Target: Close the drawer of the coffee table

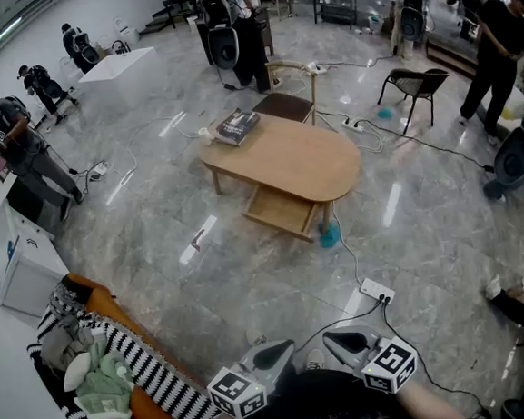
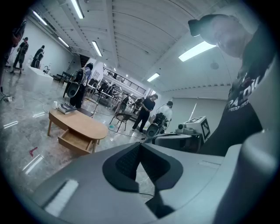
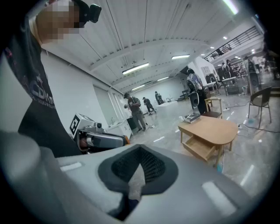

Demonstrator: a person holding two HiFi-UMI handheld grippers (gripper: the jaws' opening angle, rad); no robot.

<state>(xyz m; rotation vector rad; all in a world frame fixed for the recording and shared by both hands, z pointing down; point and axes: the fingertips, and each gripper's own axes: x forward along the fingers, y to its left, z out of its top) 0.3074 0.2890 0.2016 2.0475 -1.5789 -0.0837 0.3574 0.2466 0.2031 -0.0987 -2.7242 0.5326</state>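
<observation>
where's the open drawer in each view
Head view: drawer at centre, pulled out under the coffee table.
Left gripper view: left of centre.
Right gripper view: right of centre.
Shared landmark: the book on the tabletop.

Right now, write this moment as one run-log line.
drawer: open | table: far from grippers, book on top | left gripper: jaws shut, empty | right gripper: jaws shut, empty

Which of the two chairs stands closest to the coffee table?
The wooden-framed chair with the dark seat, just beyond the coffee table's far edge. The black chair stands well off to the right, apart from it.
</observation>
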